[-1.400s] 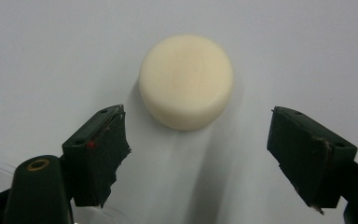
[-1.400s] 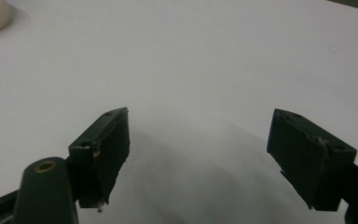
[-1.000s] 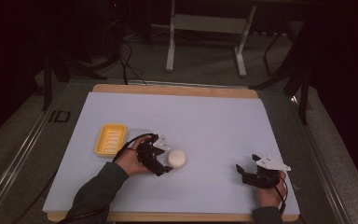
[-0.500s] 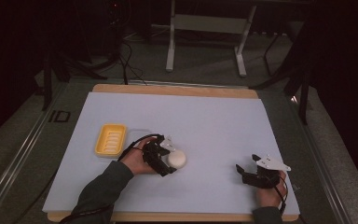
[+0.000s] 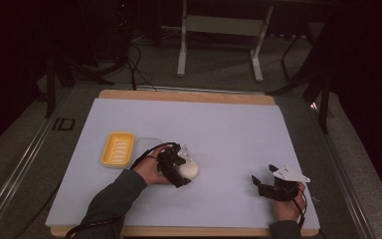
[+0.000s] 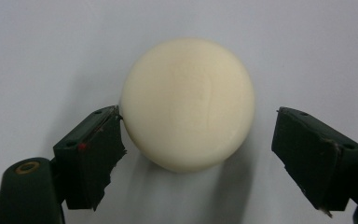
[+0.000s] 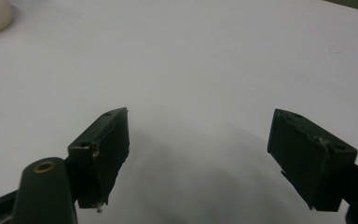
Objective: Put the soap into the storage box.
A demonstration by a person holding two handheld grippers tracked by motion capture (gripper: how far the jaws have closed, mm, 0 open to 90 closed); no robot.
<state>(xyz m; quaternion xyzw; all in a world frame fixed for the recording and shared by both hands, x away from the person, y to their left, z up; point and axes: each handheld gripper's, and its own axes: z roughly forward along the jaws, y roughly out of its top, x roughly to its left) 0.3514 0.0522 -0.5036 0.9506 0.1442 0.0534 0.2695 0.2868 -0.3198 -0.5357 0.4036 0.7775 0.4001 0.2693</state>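
Left tongs [image 6: 196, 140] had just been opening, jaws apart around the soap [image 6: 188, 103], one pad touching it. Right tongs [image 7: 198, 154] stood apart, empty. Soap lay on the counter [image 5: 229, 129], right of the yellow dish [image 5: 118, 149].

On the counter [image 5: 229, 124] I find the tray [image 5: 118, 148] at the left. The ball [image 5: 188, 169] lies right of it, well apart and slightly nearer me. My left claw [image 5: 181, 167] sits around the ball from the near-left; in the left gripper view the ball [image 6: 188, 103] lies between the jaws, touching one, with a gap at the other. My right claw [image 5: 264, 185] rests far right, near the front edge, well apart from the ball.
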